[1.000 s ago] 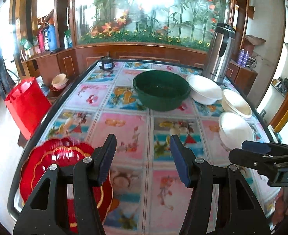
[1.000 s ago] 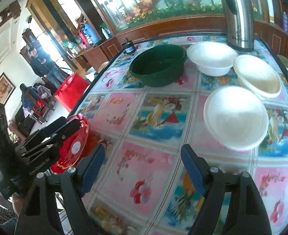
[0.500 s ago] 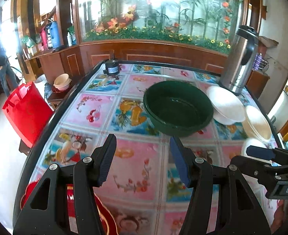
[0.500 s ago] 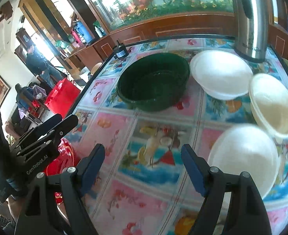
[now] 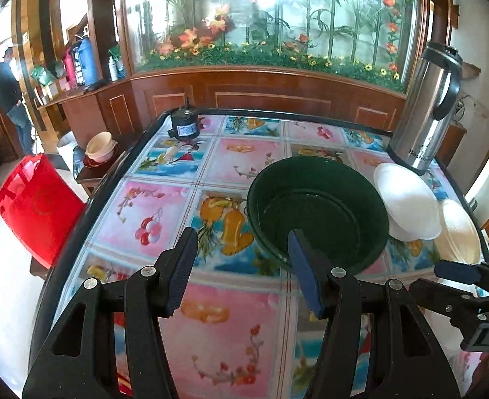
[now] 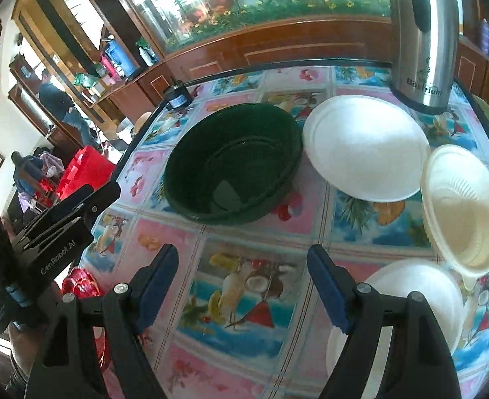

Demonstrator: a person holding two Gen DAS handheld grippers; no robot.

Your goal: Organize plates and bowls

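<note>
While the flower-patterned table (image 5: 231, 159) filled both views, the dark green basin (image 6: 234, 163) sat near its middle, touching a white bowl (image 6: 366, 148) on its right. Beside that lay a cream ribbed bowl (image 6: 464, 206) and a nearer white bowl (image 6: 410, 286); a steel flask (image 5: 427, 106) stood behind. The left gripper (image 5: 241, 266) and the right gripper (image 6: 244, 286) hung above the table, jaws spread wide, holding nothing.

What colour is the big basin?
Dark green basin; clearest in the right wrist view.
</note>
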